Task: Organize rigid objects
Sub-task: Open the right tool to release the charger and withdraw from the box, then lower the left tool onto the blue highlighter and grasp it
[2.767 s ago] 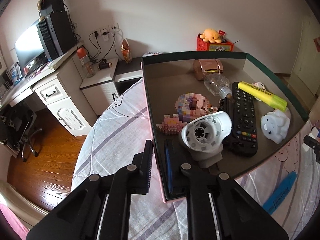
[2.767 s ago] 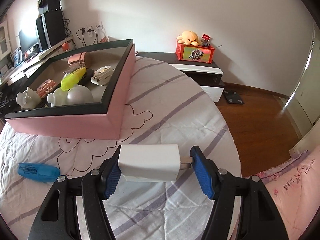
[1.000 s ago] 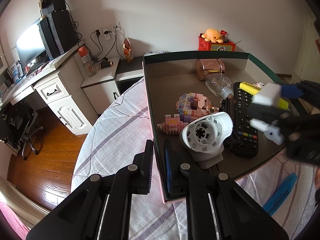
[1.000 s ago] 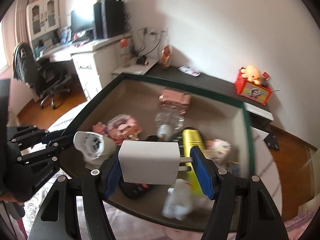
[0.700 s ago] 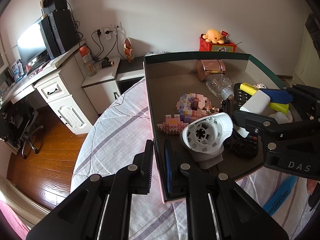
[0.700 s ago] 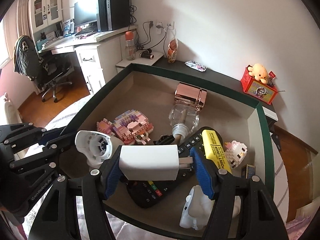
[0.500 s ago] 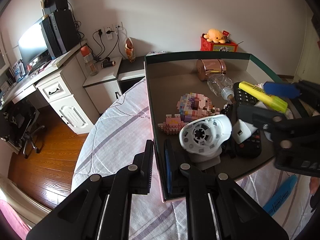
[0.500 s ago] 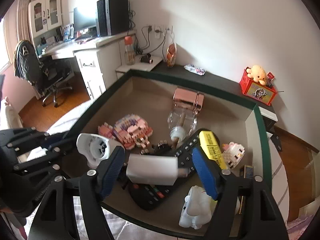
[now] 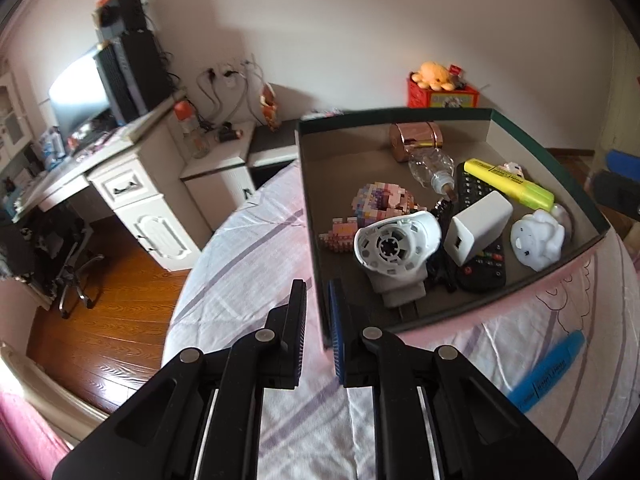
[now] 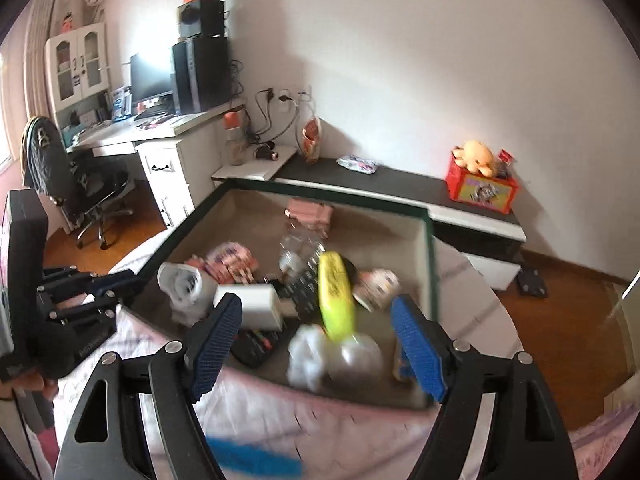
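the left tool (image 9: 318, 332) pinches the near-left wall of the pink box (image 9: 596, 216) on the bed (image 9: 256, 248), its fingers nearly closed with the wall between them; the right tool (image 10: 316, 344) hangs spread wide above the box, holding nothing; the white charger (image 9: 476, 228) lies inside the box, propped on the black remote (image 9: 482, 268), beside the white round gadget (image 9: 394, 248); a yellow highlighter (image 9: 508, 180) rests across the remote's far end; a blue marker (image 9: 546, 372) lies on the bedsheet outside the box.
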Demonstrator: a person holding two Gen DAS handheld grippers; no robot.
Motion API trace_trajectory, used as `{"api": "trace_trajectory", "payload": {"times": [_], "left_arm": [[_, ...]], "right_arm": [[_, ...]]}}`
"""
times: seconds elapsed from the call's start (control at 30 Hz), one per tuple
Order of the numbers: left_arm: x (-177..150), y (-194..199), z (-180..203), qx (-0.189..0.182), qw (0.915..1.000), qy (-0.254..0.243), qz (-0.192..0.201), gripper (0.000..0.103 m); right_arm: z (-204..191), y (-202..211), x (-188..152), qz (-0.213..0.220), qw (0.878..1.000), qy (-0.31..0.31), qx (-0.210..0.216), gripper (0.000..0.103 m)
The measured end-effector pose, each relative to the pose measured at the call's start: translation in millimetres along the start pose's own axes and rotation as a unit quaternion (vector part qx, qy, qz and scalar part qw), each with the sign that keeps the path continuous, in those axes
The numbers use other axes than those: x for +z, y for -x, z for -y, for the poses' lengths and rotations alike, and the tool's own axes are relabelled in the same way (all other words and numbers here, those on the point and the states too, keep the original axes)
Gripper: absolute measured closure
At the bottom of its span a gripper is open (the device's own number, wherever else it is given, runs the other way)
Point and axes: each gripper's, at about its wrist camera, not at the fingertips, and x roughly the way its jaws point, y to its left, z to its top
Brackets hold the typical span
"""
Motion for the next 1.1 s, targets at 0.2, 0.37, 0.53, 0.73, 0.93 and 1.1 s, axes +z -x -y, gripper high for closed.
{"api": "trace_trajectory", "payload": {"times": [0.2,0.37,0.53,0.73,0.93,1.1], "left_arm": [[-20.4,40.0,5.2,0.006,0.9997,0.009,0.024,0.046],[-41.3,64.0,16.5,0.016,0.9994,0.004,0.031,0.008],[-59.7,82.2,36.4,0.013,0.9991,-0.021,0.034,0.003],[-72.0,89.9,62.4,-0.025,0.9983,-0.044,0.027,0.001],[-75.5,79.5,94.0,-0.055,0.9958,-0.072,0.011,0.001],[-75.3,63.8,113.1,-0.067,0.9939,-0.088,-0.003,0.001]], "right_arm": [[14.6,34.1,-32.2,0.007,1.000,-0.015,-0.006,0.024],[27.3,58.4,-56.3,0.008,0.999,-0.035,-0.016,0.022],[37.6,75.0,-78.6,0.014,0.998,-0.050,-0.025,0.018],[52.1,86.3,-99.2,0.013,0.997,-0.058,-0.048,0.000],[65.6,92.3,-109.1,0.015,0.996,-0.070,-0.050,0.000],[71.7,88.7,-113.6,0.010,0.996,-0.076,-0.049,0.000]]}}
